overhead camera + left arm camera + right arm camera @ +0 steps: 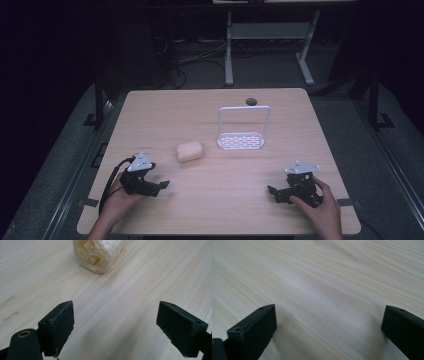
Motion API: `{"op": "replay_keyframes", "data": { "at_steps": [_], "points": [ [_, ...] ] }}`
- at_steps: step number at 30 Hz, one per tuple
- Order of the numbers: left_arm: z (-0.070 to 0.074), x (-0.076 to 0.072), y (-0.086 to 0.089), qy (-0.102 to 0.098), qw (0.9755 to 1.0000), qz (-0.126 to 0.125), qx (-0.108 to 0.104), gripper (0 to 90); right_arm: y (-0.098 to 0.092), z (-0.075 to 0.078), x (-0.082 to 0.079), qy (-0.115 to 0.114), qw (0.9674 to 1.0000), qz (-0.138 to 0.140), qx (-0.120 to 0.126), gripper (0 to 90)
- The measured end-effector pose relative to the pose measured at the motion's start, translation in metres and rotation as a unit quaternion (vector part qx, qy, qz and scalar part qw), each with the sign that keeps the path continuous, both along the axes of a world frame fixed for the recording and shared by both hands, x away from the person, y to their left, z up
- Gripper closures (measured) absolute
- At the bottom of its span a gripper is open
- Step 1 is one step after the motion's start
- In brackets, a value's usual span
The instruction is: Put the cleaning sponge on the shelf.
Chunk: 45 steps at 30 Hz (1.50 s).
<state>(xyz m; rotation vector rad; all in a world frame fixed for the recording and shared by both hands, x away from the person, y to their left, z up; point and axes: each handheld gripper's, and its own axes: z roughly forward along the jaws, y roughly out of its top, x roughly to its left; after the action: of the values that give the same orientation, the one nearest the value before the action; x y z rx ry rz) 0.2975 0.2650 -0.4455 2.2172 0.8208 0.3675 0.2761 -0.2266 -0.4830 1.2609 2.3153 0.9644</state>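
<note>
A pale yellow sponge [189, 151] lies on the wooden table [215, 110] left of centre; its porous end [98, 253] fills the top of the left gripper view. My left gripper [161, 187] rests low at the front left, a short way in front of the sponge, open with nothing between its fingers [58, 327]. At the front right my right gripper [272, 192] is held just over bare wood, jaws wide apart and empty, one finger [253, 331] at each side of its view. A white perforated rack [241, 137] with a tall wire loop stands right of the sponge.
A small dark round hole or cap [250, 102] sits near the table's far edge. Beyond the table stands a metal desk frame [270, 45] on a dark floor with cables. Bare wood stretches between the two grippers.
</note>
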Motion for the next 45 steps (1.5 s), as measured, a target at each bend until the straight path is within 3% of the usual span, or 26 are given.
{"op": "replay_keyframes", "data": {
  "at_steps": [45],
  "points": [
    [0.033,0.051,-0.026,-0.008,0.9994,-0.029,-0.015,14.1,0.0,0.0,0.0,0.0,1.0,0.001,0.0,0.0]
  ]
}}
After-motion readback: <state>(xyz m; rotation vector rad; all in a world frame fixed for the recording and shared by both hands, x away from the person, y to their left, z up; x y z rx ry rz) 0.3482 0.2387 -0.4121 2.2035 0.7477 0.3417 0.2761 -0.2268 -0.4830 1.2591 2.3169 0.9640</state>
